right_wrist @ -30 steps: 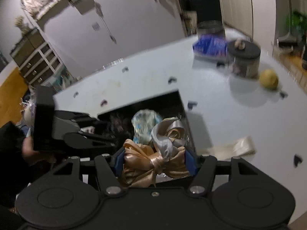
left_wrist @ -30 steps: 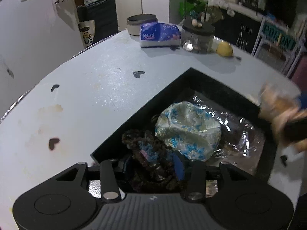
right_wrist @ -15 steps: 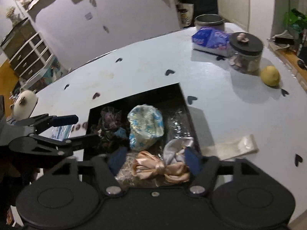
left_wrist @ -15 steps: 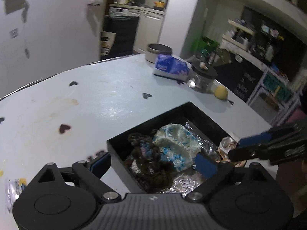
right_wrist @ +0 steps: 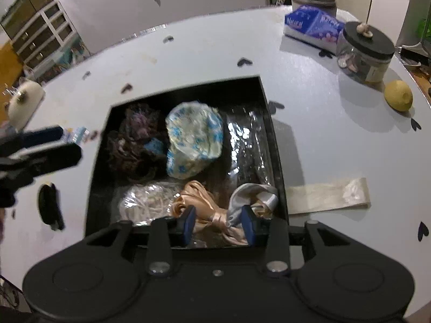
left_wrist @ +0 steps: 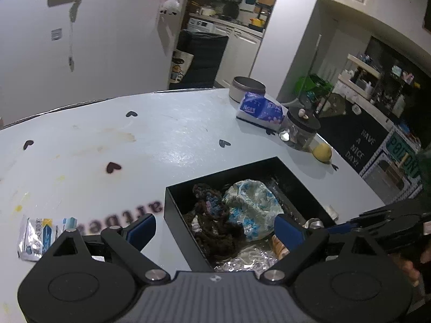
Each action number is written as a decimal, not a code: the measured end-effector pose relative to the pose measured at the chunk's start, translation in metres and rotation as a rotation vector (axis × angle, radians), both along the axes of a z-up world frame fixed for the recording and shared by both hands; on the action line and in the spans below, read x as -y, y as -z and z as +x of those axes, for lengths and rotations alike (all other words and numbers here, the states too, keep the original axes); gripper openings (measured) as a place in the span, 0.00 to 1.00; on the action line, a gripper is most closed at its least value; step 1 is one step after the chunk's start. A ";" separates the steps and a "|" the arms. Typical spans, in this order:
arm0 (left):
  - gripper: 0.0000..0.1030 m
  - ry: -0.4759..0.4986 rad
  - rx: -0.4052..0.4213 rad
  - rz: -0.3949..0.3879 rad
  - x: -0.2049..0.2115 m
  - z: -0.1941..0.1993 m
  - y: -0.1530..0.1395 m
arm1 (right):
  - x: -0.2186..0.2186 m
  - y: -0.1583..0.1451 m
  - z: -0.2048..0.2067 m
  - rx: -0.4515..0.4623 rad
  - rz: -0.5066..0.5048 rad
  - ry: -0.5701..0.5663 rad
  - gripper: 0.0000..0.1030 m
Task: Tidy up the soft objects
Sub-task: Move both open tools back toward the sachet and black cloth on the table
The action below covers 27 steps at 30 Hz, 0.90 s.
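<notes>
A black box [left_wrist: 172, 204] [right_wrist: 277, 145] sits on the white table. It holds a dark crocheted piece [left_wrist: 215, 228] [right_wrist: 134, 140], a blue-and-white floral bonnet [left_wrist: 250, 210] [right_wrist: 194, 137], clear plastic wrap [right_wrist: 247, 145] and a peach and grey satin bow [right_wrist: 215, 207]. My left gripper [left_wrist: 215, 228] is open and empty, raised above the box's near-left corner. My right gripper [right_wrist: 217, 224] sits low at the box's near edge, its blue pads either side of the satin bow, with gaps showing beside the fabric.
On the table are a cream ribbon strip [right_wrist: 328, 193] right of the box, a lemon [right_wrist: 398, 95], a dark-lidded glass jar [right_wrist: 366, 53], a blue tissue pack [right_wrist: 309, 24], a round tin [left_wrist: 249, 88] and a small sachet [left_wrist: 43, 234] at left. A black item [right_wrist: 49, 204] lies left of the box.
My left gripper let go of the crocheted piece in the box, opened and pulled back. My right gripper lowered the satin bow into the box and its pads narrowed.
</notes>
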<state>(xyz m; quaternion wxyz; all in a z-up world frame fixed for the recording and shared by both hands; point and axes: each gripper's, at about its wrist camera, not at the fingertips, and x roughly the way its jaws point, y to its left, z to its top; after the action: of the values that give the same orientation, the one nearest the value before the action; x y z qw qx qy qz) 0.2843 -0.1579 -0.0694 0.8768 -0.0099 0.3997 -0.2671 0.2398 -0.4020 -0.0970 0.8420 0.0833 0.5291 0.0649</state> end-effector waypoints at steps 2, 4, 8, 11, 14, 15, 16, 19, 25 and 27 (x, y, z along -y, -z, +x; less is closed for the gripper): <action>0.92 -0.018 0.001 -0.009 -0.001 -0.003 -0.002 | 0.004 -0.011 -0.006 0.037 0.027 -0.001 0.44; 0.92 -0.035 0.003 -0.014 0.000 -0.008 -0.005 | 0.008 -0.022 -0.013 0.078 0.045 -0.004 0.45; 0.92 -0.063 0.009 -0.004 0.003 -0.015 -0.011 | 0.016 -0.042 -0.029 0.177 0.070 -0.010 0.51; 0.92 -0.081 0.013 -0.006 0.006 -0.024 -0.017 | 0.021 -0.052 -0.039 0.241 0.066 -0.007 0.53; 0.92 -0.096 0.013 -0.010 0.010 -0.032 -0.026 | 0.027 -0.059 -0.049 0.293 0.071 -0.001 0.55; 0.92 -0.097 0.017 -0.011 0.011 -0.035 -0.029 | 0.029 -0.061 -0.052 0.307 0.073 0.001 0.55; 0.92 -0.100 0.024 -0.010 0.012 -0.039 -0.032 | 0.031 -0.063 -0.056 0.326 0.071 0.002 0.56; 0.92 -0.112 0.042 -0.009 0.016 -0.048 -0.041 | 0.034 -0.067 -0.064 0.362 0.067 0.001 0.58; 0.98 -0.160 0.068 -0.008 0.019 -0.066 -0.054 | 0.038 -0.072 -0.082 0.428 0.052 -0.007 0.68; 0.99 -0.180 0.081 -0.002 0.018 -0.073 -0.056 | 0.038 -0.072 -0.087 0.447 0.040 -0.015 0.75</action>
<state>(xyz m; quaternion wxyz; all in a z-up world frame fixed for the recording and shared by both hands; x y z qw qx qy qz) 0.2108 -0.1764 -0.0131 0.9126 -0.0358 0.3613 -0.1879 0.1529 -0.4403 -0.0246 0.9360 0.0798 0.3283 0.0984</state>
